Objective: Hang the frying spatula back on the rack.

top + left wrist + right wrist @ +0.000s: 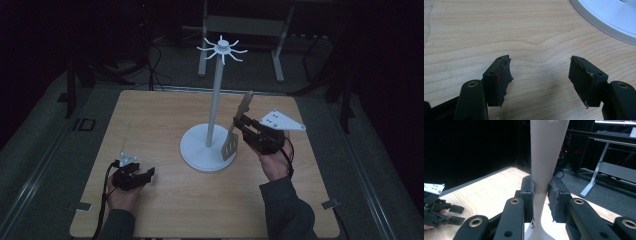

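grippers: black, brass-ringed screws | plates: grey, three-cornered | cables: black | sleeves: dark grey

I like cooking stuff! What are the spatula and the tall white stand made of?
The spatula, clamped in the right gripper, looks like pale wood or bamboo: matte, beige, slotted blade. The stand looks like white plastic or painted metal: smooth, even colour, slight sheen on its round base. The table shows printed-looking wood grain.

White hook stand (215, 112) upright mid wooden table (165, 200); metal desk frame (240, 25) behind.
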{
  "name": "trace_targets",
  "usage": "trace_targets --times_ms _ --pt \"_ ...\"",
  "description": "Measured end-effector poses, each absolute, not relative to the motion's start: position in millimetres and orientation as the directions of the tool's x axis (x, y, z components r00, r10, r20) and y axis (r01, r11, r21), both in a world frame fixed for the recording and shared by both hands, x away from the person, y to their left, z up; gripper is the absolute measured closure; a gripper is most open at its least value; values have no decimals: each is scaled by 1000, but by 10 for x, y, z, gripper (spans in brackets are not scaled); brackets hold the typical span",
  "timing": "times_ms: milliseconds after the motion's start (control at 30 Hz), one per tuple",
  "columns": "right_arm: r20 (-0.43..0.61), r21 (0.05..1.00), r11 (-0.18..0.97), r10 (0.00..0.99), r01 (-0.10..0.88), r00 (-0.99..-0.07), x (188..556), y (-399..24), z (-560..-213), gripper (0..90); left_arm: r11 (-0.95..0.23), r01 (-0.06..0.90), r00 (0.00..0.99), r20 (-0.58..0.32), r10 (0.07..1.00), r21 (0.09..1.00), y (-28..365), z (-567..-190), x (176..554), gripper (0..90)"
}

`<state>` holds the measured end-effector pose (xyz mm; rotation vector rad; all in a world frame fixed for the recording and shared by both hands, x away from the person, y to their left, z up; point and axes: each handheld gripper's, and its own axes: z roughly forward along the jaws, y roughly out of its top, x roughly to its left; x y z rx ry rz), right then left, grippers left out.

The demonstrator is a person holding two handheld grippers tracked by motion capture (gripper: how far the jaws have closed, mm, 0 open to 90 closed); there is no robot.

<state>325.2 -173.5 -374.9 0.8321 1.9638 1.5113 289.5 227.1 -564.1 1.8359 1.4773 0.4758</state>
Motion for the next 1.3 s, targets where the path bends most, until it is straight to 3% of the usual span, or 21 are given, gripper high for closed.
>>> trace_targets --times_ms 1300 --pt "-48 976 177 740 126 -671 3403 -1699 -3466 751 -80 685 274 -154 949 724 2267 -5645 2898 341"
